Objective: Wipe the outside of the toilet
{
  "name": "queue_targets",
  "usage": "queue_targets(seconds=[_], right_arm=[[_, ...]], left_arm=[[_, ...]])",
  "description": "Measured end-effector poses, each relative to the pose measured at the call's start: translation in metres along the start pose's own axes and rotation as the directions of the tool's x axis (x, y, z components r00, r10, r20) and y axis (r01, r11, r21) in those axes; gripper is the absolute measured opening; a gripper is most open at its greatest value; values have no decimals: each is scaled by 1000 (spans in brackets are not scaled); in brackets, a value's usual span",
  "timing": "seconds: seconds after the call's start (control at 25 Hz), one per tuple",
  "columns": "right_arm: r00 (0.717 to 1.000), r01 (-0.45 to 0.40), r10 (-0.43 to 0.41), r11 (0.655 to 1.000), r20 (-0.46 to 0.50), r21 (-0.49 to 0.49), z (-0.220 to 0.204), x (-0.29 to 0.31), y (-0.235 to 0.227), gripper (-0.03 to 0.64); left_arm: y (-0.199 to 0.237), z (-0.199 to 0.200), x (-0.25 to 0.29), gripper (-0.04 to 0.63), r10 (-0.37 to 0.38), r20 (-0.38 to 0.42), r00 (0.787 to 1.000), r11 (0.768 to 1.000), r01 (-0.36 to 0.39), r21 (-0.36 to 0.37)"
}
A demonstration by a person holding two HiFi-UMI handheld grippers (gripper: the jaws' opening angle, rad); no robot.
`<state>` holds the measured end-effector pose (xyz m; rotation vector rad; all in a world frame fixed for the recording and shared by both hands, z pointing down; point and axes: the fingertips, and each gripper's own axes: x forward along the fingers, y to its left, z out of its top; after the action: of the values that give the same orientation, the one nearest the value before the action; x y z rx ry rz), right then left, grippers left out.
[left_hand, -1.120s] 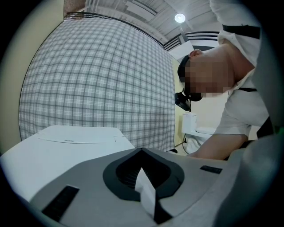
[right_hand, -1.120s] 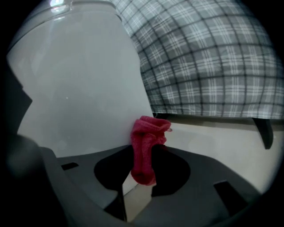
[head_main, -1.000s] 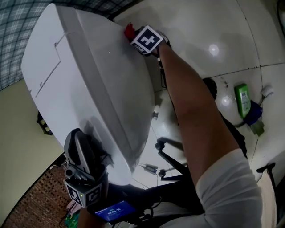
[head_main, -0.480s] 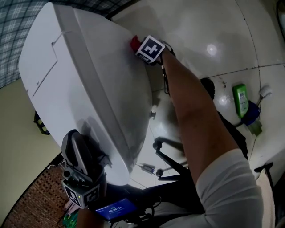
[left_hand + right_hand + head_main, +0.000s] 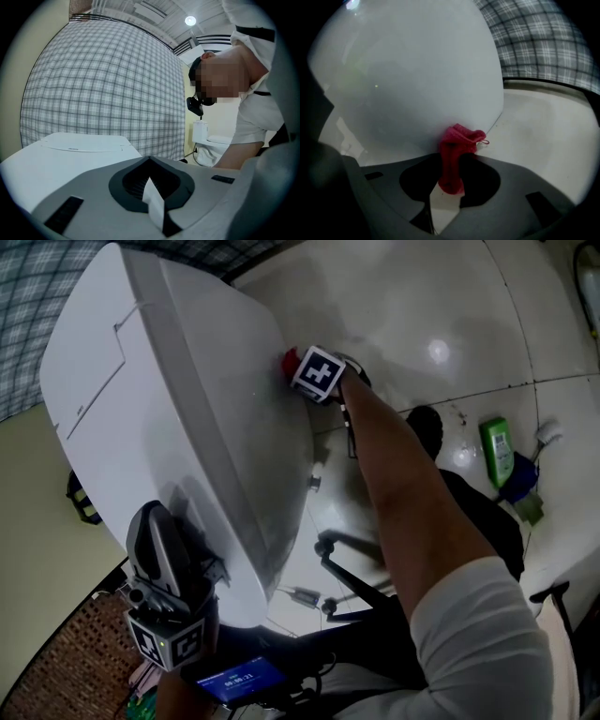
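Our right tool clamps the red cloth against the toilet side at one o'clock in the head view. Our left tool, jaws together and empty, sits at seven o'clock. We should press the cloth flat and overlap our strokes.

In the head view the jaws of the right gripper are hidden behind its marker cube, and only a sliver of the red cloth shows. The toilet hides its own base. The label on the green bottle is too small to read; the bottom edge cuts the lit screen.
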<state>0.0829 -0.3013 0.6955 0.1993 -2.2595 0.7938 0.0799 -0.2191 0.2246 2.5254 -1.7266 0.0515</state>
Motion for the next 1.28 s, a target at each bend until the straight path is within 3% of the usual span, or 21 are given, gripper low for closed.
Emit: queue_targets(seconds=[0.16,0.32,0.6,0.88,1.08,1.28], right_arm=[[999,-37,37,999,-15,-11,-18,5,25,115],[999,-21,22,999,-42,26,-36,8,38,115],[999,-7,8,999,-53,34,-45,4,47,115],[996,-49,55,995,-77,88,-70,1,79,117],[976,-19,53,987,-213,157,-122,3,98,117],[968,-54,99,979,-229,195,-139,-1,128,117]], left_arm=[[0,-1,-2,0,-4,0,1000,1000,4,-13],[-1,-3,-7,0,-11,-2,1000,998,11,-64],[-2,-4,-6,0,-10,0,1000,998,10,-65],[-2,-5,-4,0,-13,2,1000,998,13,-61],[-2,-5,-4,0,-14,4,1000,998,14,-57],[-2,-5,-3,0,-16,3,1000,998,17,-53]])
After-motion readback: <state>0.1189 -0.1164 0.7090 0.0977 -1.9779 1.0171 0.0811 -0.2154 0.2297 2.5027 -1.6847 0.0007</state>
